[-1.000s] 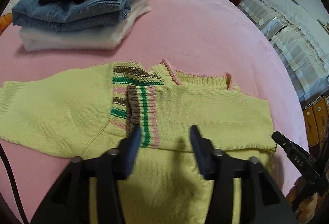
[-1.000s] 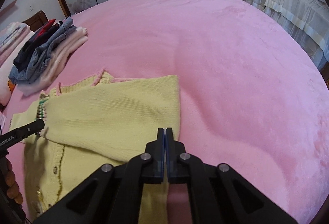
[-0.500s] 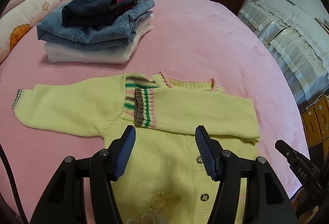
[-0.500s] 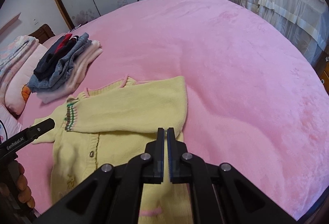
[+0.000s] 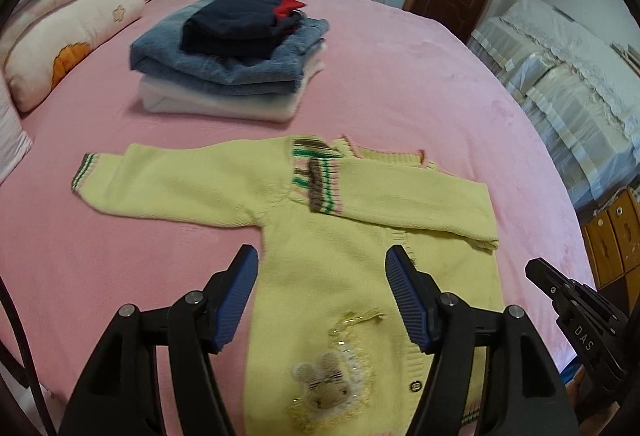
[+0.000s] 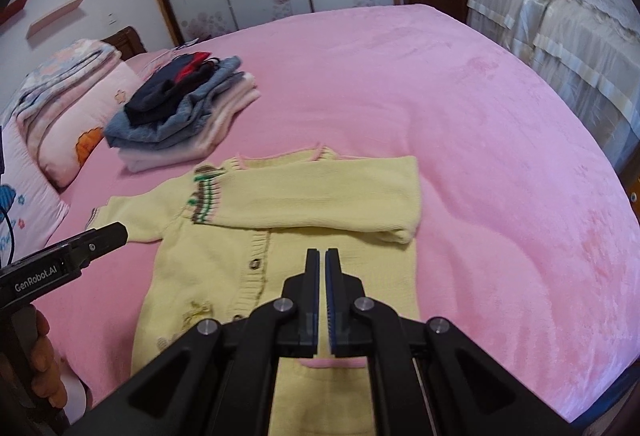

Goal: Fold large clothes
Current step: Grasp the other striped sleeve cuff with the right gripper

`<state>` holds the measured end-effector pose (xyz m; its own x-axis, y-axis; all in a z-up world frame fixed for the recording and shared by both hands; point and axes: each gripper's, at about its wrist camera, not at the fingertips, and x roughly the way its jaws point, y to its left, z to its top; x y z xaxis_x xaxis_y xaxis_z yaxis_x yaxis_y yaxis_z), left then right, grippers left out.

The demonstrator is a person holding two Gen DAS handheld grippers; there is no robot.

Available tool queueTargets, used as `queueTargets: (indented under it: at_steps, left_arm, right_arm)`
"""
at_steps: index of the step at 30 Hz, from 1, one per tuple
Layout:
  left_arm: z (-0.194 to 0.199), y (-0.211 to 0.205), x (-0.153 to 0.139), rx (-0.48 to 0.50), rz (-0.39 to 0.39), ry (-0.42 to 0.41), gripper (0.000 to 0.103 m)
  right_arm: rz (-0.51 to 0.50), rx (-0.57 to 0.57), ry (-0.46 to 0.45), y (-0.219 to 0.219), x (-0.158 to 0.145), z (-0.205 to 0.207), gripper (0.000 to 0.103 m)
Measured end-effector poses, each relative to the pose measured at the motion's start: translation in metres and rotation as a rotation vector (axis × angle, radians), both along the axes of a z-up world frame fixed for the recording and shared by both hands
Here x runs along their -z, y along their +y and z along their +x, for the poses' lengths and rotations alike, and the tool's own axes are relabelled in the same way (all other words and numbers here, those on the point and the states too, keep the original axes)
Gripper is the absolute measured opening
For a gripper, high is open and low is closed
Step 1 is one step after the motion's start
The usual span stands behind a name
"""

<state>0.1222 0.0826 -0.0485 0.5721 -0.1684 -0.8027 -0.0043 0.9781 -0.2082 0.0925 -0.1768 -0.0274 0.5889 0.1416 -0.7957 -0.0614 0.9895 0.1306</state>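
Lying flat on the pink bed [image 5: 420,76], the yellow cardigan [image 5: 340,276] spreads near the bed's front edge, its collar toward the far side. Left to right in the left wrist view: pillows [image 5: 68,36] line the bed's left edge, one sleeve [image 5: 180,184] stretches out leftward with its striped cuff on the cover, and the other sleeve [image 5: 412,200] is folded across the chest, its cuff ending near the left shoulder. Beyond the collar, apart from it, sits a stack of folded clothes [image 5: 232,56], white at the bottom, blue denim in the middle, dark navy with red on top. The left gripper [image 5: 320,272] hovers over the cardigan's body with its jaws spread wide and nothing between them; only this view shows the bunny patch [image 5: 324,388] on the lower front. The right wrist view shows instead the button band [image 6: 256,260] and the folded sleeve's bend at the cardigan's right side, plus open pink cover stretching to the bed's right edge. The right gripper [image 6: 322,256] is above the cardigan's lower right part, jaws almost together with only a thin slit and no cloth caught in it. Each view catches the tip of the other gripper at its margin. A second bed [image 6: 560,28] with a pale frilled cover stands at right.
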Motion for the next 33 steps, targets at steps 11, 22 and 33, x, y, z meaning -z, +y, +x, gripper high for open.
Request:
queueTargets:
  at_steps: [11, 22, 33]
  left_arm:
    - [0.003, 0.143, 0.051, -0.234, -0.198, 0.017, 0.065]
    - [0.051, 0.241, 0.126, -0.377, -0.538, 0.071, 0.048]
    - [0.074, 0.25, 0.148, -0.498, -0.605, 0.014, 0.013]
  right_arm:
    - [-0.04, -0.18, -0.014, 0.105, 0.005, 0.017, 0.003]
    - [-0.025, -0.298, 0.054, 0.192, 0.046, 0.048, 0.003]
    - [-0.014, -0.263, 0.116, 0.177, 0.07, 0.058, 0.003]
